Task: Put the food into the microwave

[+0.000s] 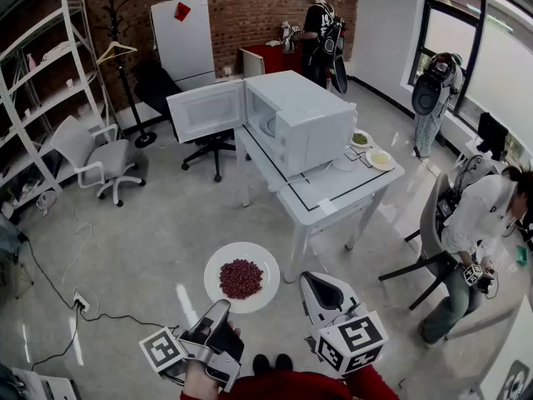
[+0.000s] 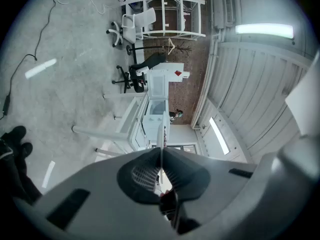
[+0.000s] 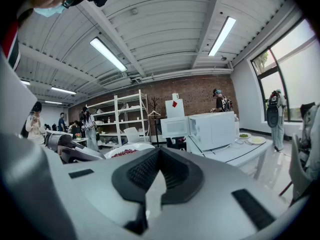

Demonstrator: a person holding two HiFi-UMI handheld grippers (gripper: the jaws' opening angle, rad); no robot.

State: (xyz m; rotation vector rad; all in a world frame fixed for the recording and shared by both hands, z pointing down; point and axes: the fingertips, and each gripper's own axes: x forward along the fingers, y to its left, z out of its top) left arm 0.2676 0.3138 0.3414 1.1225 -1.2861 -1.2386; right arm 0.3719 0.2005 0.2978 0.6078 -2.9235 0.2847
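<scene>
Left hand-held gripper point(image 1: 221, 307) tight on the rim of the plate point(image 1: 218, 265) — right hand-held gripper point(image 1: 313, 280) empty — jaws together.

Microwave point(image 1: 296, 119) interior partly hidden, far dishes point(image 1: 380, 159) too small to identify

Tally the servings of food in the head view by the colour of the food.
Red food: 1, on the plate in the left gripper's jaws
Green food: 1, on the table
Pale yellow food: 1, on the table
Total: 3
</scene>
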